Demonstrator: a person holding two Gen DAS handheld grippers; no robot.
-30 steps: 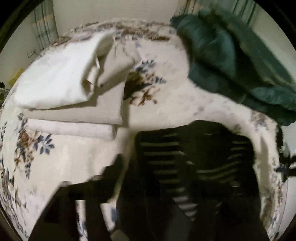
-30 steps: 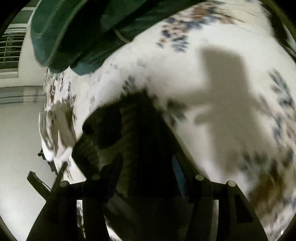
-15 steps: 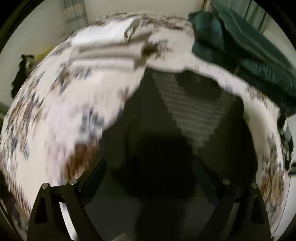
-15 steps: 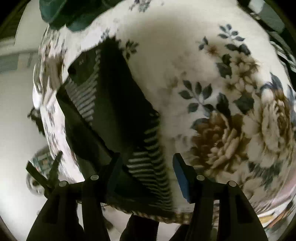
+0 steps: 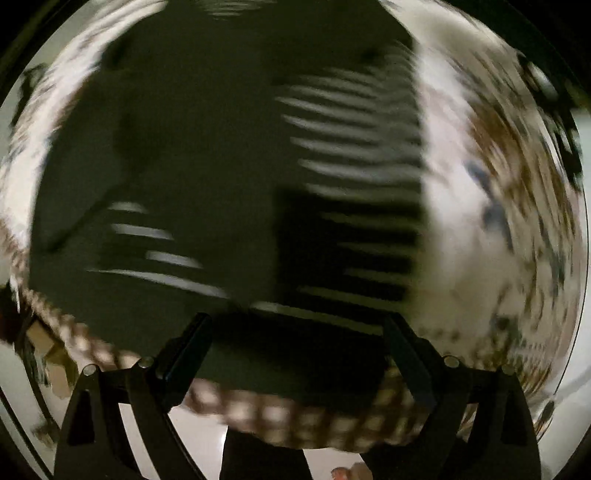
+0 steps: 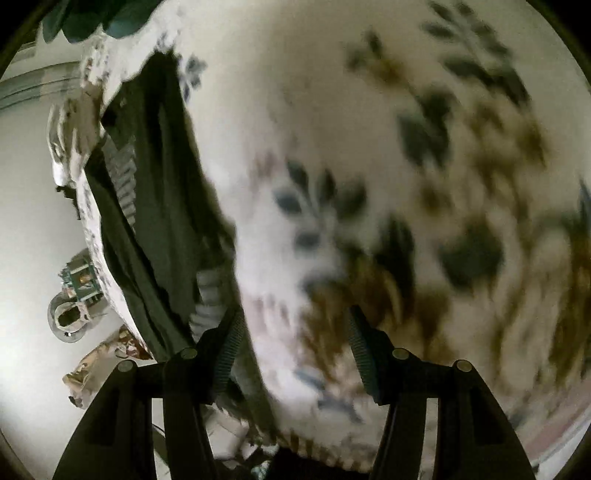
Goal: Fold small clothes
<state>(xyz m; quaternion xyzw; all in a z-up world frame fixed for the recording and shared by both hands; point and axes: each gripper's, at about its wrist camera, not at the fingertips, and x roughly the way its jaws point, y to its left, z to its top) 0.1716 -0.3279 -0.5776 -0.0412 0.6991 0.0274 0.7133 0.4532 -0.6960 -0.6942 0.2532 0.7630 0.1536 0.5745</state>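
A dark garment with pale stripes (image 5: pixel 229 158) lies spread flat on the flowered tablecloth (image 5: pixel 480 221) and fills most of the blurred left wrist view. My left gripper (image 5: pixel 297 325) is open and empty, low over the garment's near hem at the table's front edge. In the right wrist view the same garment (image 6: pixel 155 192) lies along the left side. My right gripper (image 6: pixel 291 321) is open and empty, over bare tablecloth (image 6: pixel 369 147) just right of the garment's edge, its left finger (image 6: pixel 225 343) by the hem.
A dark green pile of clothes (image 6: pixel 96 18) sits at the far end of the table. The table's fringed front edge (image 5: pixel 295 417) runs just under my left gripper. Beyond the table's left edge, the floor holds some objects (image 6: pixel 74 302).
Both grippers have dropped lower and closer to the table's near edge. The left view now looks straight down on the garment; the folded pale clothes and green pile have left its view.
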